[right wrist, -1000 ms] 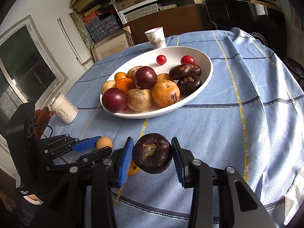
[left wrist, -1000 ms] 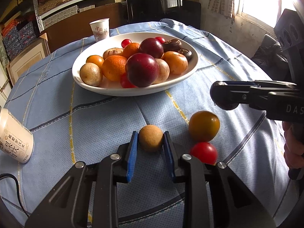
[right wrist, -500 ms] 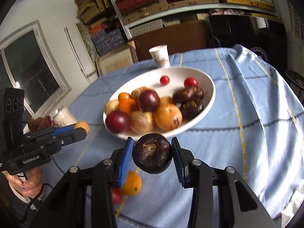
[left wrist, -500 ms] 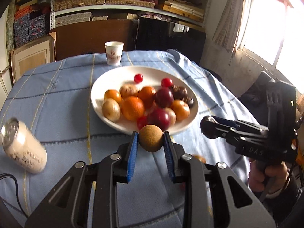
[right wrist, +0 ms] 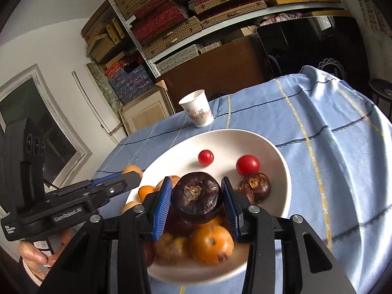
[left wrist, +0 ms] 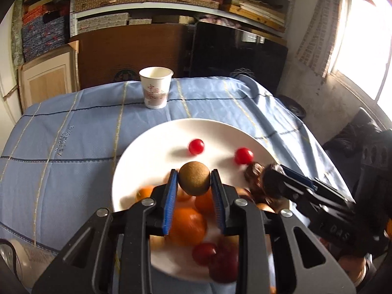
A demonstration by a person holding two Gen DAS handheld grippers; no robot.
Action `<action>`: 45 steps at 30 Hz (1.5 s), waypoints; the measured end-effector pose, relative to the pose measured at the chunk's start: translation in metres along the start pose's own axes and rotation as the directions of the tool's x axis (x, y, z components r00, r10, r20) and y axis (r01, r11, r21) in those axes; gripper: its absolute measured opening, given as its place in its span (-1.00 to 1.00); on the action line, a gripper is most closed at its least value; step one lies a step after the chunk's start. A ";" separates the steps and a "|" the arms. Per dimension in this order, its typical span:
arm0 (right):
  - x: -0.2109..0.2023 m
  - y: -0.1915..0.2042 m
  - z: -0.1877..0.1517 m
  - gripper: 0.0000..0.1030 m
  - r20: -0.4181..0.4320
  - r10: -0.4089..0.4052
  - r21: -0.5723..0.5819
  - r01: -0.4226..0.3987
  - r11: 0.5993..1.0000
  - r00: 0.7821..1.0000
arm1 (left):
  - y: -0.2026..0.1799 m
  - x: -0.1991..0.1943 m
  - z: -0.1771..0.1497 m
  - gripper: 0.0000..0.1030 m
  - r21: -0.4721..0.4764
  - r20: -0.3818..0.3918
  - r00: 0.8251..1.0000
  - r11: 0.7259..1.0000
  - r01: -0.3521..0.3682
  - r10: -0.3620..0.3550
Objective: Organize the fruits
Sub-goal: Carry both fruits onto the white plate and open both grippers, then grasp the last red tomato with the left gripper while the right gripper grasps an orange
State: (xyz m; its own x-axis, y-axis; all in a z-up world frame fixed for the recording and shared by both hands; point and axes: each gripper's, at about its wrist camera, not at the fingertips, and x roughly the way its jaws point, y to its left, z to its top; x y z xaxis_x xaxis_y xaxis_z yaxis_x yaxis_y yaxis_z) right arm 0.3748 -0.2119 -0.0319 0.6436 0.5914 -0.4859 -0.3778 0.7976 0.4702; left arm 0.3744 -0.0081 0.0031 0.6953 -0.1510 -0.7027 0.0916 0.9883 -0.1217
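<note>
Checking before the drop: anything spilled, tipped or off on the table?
Nothing stands out. The paper cup stands upright, the blue cloth shows no spill, and the piled fruit lies inside the white plate.

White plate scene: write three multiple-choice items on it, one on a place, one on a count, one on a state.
1. Where is the dark purple fruit?
A. Inside the paper cup
B. Between the fingers of the right gripper, over the white plate
C. On the cloth beside the plate

2. How many small red tomatoes lie on the bare far part of the plate?
A. None
B. Four
C. Two

3. How does the paper cup stand?
A. Upright, mouth up
B. Tipped on its side
C. Upside down

Answers:
1 B: the blue pads flank the fruit above the piled fruit.
2 C: one tomato and another sit apart on bare white.
3 A: its open rim faces up on the blue tablecloth beyond the plate.
</note>
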 end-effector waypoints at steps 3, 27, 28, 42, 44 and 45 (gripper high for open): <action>-0.004 0.005 0.003 0.11 0.017 0.004 -0.025 -0.003 1.000 1.000 | 0.008 -0.003 0.005 0.50 -0.045 0.034 0.999 0.998 -0.032 0.033; -0.094 0.039 -0.085 0.29 -0.121 0.056 -0.173 -0.077 0.982 0.991 | -0.029 -0.102 -0.144 0.91 0.023 0.104 0.978 0.983 -0.183 0.180; -0.094 0.040 -0.086 0.29 -0.128 0.059 -0.172 -0.080 0.982 0.990 | -0.029 -0.101 -0.145 0.91 0.028 0.101 0.978 0.982 -0.188 0.184; -0.070 0.038 -0.106 0.23 -0.289 0.052 -0.146 -0.097 0.984 0.956 | -0.002 -0.091 -0.148 0.91 -0.062 0.022 0.986 0.985 -0.161 0.162; -0.065 0.037 -0.110 0.13 -0.309 0.051 -0.139 -0.098 0.985 0.950 | -0.002 -0.093 -0.148 0.91 -0.063 0.023 0.987 0.985 -0.160 0.162; -0.062 0.037 -0.112 0.11 -0.316 0.045 -0.139 -0.093 0.986 0.948 | -0.002 -0.094 -0.148 0.91 -0.061 0.024 0.986 0.985 -0.161 0.163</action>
State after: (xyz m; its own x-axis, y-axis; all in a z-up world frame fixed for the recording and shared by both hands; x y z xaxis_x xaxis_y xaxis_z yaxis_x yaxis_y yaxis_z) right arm 0.2462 -0.2059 -0.0664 0.3822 0.6338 -0.6725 -0.5250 0.7478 0.4064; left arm 0.2035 0.0013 -0.0347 0.7176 0.0122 -0.6964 -0.0655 0.9966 -0.0500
